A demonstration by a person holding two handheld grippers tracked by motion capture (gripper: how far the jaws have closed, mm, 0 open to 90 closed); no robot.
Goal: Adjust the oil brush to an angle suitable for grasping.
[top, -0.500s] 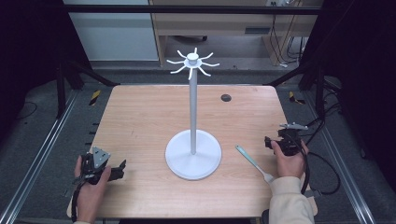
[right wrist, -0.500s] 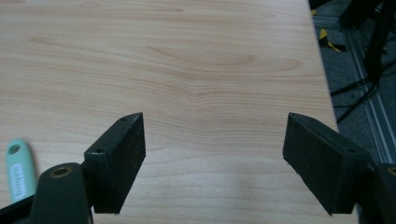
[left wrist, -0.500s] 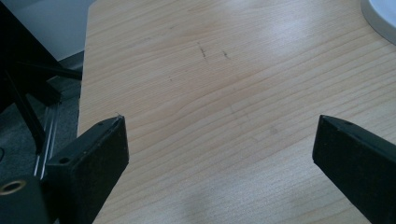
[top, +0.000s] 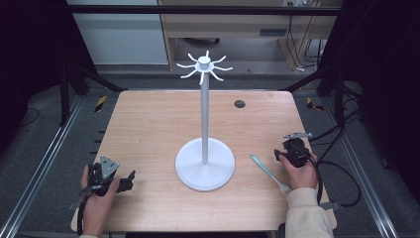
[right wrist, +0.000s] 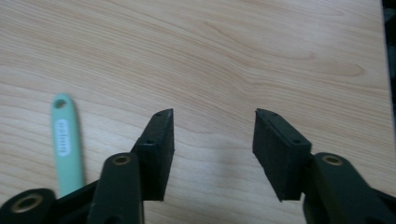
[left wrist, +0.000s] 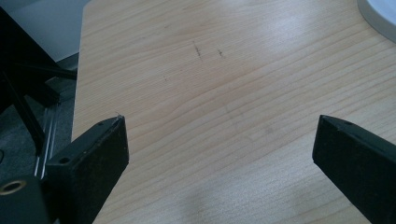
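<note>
There is one wooden worktop (top: 148, 124). On it stands one white stand (top: 204, 148) with a round flat foot, one tall thin pole and a ring of small hooks at the top. I can count about eight hooks, and they are all bare. The stand is near the middle of the worktop.

There is one long spoon (top: 267, 172) with a pale green handle. It lies flat on the worktop, between the foot of the stand and the person's right hand. Its far end lies by the right hand, but I cannot tell if they touch. In the right gripper view the green handle (right wrist: 65, 142) lies just to the left of the jaws, apart from them.

There are two tools. The left tool (top: 130, 179) sits low at the near left part of the worktop, well apart from the stand. Its jaws are spread wide with bare wood between them. The right tool (top: 292, 144) is at the right side of the worktop, near the spoon. Its jaws are apart, not as wide as the left ones, and they hold nothing.

There is one small dark round spot (top: 239, 104) on the far part of the worktop.
</note>
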